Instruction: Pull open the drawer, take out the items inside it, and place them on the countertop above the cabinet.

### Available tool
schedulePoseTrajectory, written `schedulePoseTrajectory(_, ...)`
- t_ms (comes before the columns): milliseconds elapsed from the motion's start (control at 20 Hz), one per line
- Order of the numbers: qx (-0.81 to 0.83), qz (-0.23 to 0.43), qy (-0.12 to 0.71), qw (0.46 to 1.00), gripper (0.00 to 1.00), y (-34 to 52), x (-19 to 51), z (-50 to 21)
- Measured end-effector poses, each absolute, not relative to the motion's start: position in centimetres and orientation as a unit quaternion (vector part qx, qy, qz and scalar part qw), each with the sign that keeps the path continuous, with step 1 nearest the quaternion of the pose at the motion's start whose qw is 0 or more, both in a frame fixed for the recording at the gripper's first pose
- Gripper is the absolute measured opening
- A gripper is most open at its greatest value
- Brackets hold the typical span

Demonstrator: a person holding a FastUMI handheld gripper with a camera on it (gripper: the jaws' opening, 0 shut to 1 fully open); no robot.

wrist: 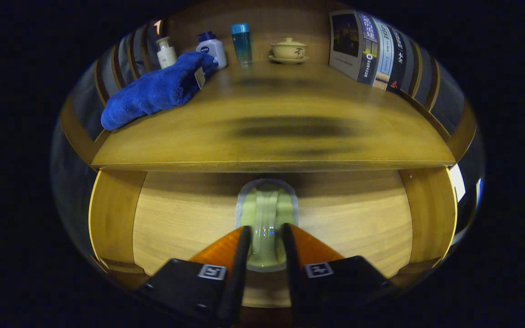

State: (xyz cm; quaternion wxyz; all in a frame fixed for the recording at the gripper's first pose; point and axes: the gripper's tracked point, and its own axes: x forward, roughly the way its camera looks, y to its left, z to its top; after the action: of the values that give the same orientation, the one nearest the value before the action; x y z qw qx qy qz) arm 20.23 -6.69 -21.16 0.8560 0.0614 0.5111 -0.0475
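Drawer (pixel 335 218) front flush beneath the surface (pixel 271 136), apparently not yet pulled open. Gripper (pixel 265 239) narrowed around the pale green handle (pixel 266 214), contact uncertain. Blue towel (pixel 153 91) already on top; drawer contents unseen, removal outstanding.

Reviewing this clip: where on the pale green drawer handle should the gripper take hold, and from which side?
Grip the raised middle bar of the drawer handle, coming straight at the drawer front below the countertop. The bar runs vertically and stands proud of its plate, so a finger fits on either side. The gripper already straddles it; whether both fingers press on it cannot be told.
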Motion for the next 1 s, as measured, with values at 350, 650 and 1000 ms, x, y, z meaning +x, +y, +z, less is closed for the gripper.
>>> schedulePoseTrajectory(350,0.059,-0.039,0.498,0.864,0.18,-7.0,20.0,-20.8)
schedulePoseTrajectory(650,0.050,-0.007,0.481,0.875,0.18,-5.6,18.4,-18.5)
schedulePoseTrajectory(1000,0.050,0.032,0.415,0.908,0.18,-3.2,16.0,-11.4)
